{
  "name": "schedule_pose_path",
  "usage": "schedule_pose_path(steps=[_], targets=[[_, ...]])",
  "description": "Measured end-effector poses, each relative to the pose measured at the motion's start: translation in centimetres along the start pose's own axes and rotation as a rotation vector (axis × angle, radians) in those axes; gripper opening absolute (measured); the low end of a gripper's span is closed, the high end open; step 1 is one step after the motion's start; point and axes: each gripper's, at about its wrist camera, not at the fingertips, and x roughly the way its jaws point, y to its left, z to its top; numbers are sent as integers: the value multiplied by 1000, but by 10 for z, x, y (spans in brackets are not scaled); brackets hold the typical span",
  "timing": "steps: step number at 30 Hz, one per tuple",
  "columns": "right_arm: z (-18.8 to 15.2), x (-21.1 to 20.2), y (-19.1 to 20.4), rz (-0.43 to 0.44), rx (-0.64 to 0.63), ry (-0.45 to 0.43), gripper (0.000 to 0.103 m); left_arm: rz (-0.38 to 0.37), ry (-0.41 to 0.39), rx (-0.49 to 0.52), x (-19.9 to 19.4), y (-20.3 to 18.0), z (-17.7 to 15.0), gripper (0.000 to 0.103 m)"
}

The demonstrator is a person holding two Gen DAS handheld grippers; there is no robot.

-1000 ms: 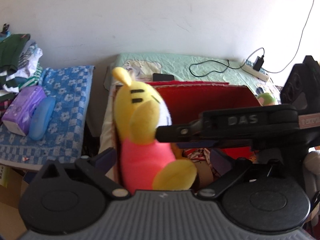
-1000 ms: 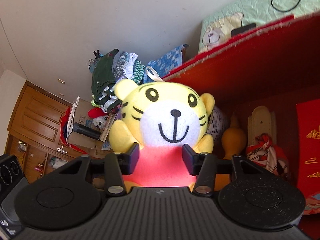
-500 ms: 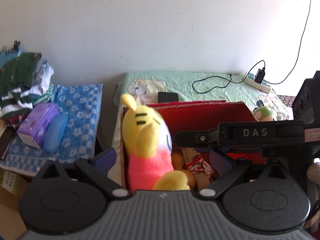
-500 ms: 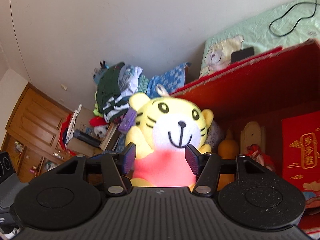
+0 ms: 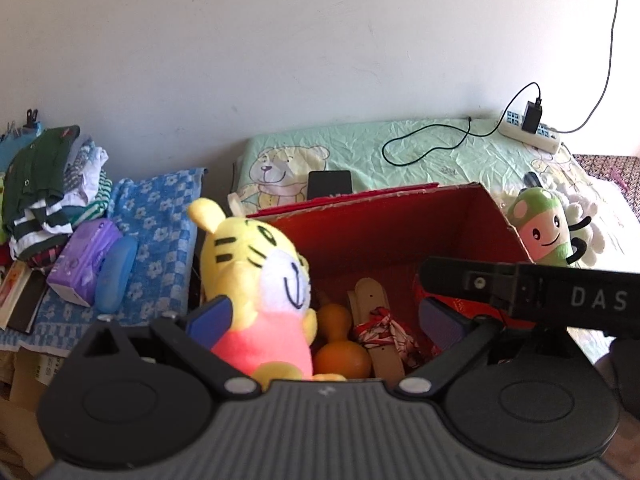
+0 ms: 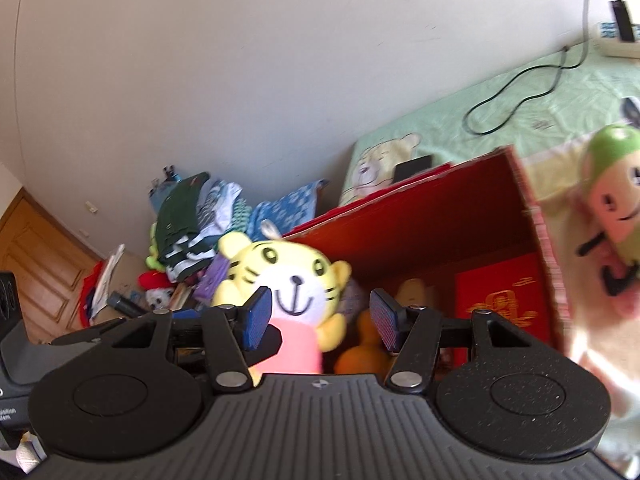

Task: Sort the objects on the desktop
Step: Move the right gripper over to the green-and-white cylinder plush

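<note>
A yellow tiger plush [image 5: 260,284] in a pink shirt sits upright at the left end of the red box [image 5: 384,224]. It also shows in the right wrist view [image 6: 288,284], inside the same red box [image 6: 440,216]. My right gripper [image 6: 322,320] is open and empty, pulled back from the tiger. My left gripper [image 5: 324,316] is open and empty, with its left finger beside the tiger. A green and pink plush [image 5: 544,228] lies right of the box.
The box holds an orange gourd [image 5: 340,344], a wooden piece [image 5: 376,320] and a red packet [image 6: 504,292]. A phone [image 5: 330,184], cable and power strip [image 5: 528,132] lie on the green cloth. Folded clothes [image 5: 44,184], a purple pack [image 5: 84,260] and a blue case [image 5: 116,272] sit left.
My right gripper opened, let go of the tiger plush and drew back. The tiger now rests in the box. Both grippers have pulled away and up.
</note>
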Motion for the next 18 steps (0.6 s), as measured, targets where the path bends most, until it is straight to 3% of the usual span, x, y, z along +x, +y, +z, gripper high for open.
schedule_pose_path(steps=[6,18], targets=[[4,-17,-22,-21,33,-11,59,50,26,19,4,-27,4,100],[11,-35,-49,-42,-8,60,59,115,118,-51,25,-67,1,100]])
